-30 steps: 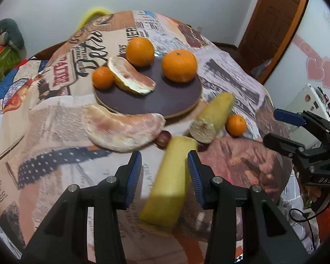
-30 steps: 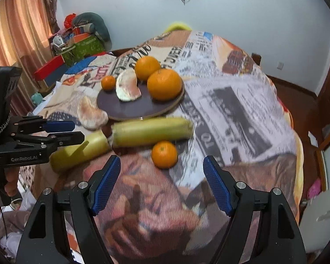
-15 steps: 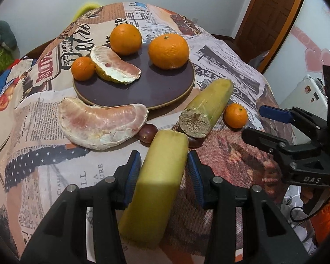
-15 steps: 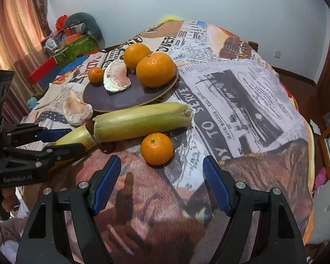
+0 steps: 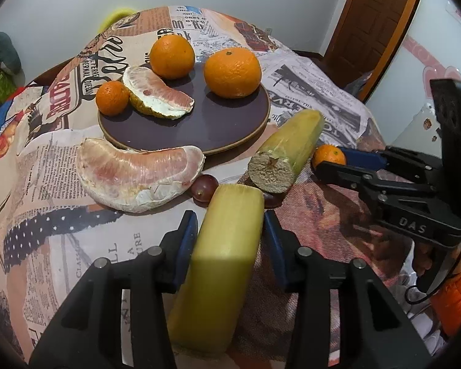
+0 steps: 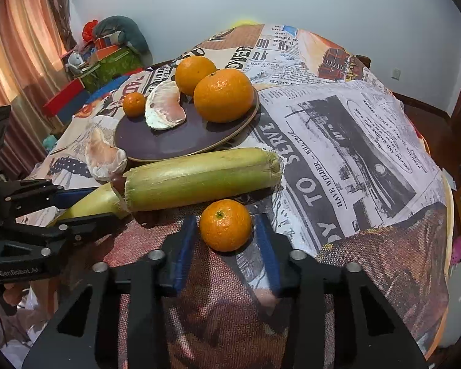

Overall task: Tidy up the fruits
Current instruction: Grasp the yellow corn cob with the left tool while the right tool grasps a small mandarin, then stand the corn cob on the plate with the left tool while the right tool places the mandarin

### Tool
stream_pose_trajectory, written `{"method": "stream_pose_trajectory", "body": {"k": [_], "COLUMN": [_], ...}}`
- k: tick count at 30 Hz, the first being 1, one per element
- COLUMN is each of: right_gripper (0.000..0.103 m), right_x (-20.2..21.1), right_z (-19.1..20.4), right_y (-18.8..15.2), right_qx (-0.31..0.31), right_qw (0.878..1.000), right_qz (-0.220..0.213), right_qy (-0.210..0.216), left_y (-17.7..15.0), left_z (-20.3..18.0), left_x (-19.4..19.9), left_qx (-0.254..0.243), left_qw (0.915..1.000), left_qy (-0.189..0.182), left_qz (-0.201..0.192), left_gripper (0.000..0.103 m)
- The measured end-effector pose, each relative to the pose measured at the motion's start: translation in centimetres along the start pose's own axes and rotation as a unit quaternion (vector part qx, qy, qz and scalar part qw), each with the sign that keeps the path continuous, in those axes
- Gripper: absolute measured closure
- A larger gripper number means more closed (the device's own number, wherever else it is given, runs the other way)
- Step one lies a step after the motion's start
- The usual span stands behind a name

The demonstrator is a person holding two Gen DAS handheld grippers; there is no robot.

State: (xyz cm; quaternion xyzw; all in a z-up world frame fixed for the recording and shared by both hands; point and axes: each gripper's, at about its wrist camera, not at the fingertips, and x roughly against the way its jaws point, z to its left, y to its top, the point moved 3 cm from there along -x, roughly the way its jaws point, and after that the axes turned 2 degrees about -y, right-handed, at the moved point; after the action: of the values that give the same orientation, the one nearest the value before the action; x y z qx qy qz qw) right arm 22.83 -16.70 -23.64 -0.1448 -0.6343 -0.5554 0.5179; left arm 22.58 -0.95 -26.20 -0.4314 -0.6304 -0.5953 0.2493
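Observation:
My left gripper (image 5: 230, 224) is shut on a yellow-green cane piece (image 5: 221, 276) just above the printed tablecloth. It also shows in the right wrist view as the left gripper (image 6: 92, 204), with the cane piece (image 6: 89, 200) in it. A second cane piece (image 5: 289, 150) lies beside a dark plate (image 5: 199, 129). The plate holds two oranges, a small mandarin and a pomelo segment (image 5: 159, 95). My right gripper (image 6: 226, 227) has its jaws closing on another small mandarin (image 6: 226, 224) on the cloth, pads at its sides.
A larger pomelo segment (image 5: 138, 178) lies on the cloth in front of the plate, with dark grapes (image 5: 204, 184) beside it. The table edge drops off to the right toward a wooden door (image 5: 372, 21). Boxes and cushions (image 6: 107, 58) are piled at the far left.
My right gripper came down over the small mandarin and its jaws closed from wide apart to the fruit's sides. The left gripper keeps its hold on the cane piece.

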Motion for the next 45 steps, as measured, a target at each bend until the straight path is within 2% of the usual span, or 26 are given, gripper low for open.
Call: {"method": "stream_pose_trajectory", "body": {"k": [6, 22, 29, 33, 45], "right_gripper": [0.071, 0.071, 0.071, 0.071, 0.071], "right_x": [0.9, 5.4, 5.5, 5.4, 3.5], "right_z": [0.1, 1.4, 1.7, 1.6, 2.0], "right_y": [0.2, 2.6, 4.1, 5.0, 7.2], "right_qx": [0.002, 0.012, 0.015, 0.015, 0.021], "right_qw": [1.000, 0.998, 0.996, 0.996, 0.995], "right_qz": [-0.007, -0.068, -0.084, -0.090, -0.095], "right_qy": [0.001, 0.001, 0.004, 0.008, 0.020], "left_y": [0.3, 1.4, 4.0, 5.1, 7.7], "left_z": [0.4, 0.6, 1.0, 1.3, 3.7], "left_x": [2.4, 9.3, 10.5, 10.8, 10.0], "left_qx": [0.012, 0.019, 0.027, 0.029, 0.037], "left_qw": [0.9997, 0.9940, 0.9898, 0.9886, 0.9858], "left_qy": [0.002, 0.017, 0.015, 0.008, 0.027], "left_qz": [-0.023, -0.107, -0.139, -0.148, -0.161], "left_gripper": [0.062, 0.066, 0.066, 0.066, 0.066]}}
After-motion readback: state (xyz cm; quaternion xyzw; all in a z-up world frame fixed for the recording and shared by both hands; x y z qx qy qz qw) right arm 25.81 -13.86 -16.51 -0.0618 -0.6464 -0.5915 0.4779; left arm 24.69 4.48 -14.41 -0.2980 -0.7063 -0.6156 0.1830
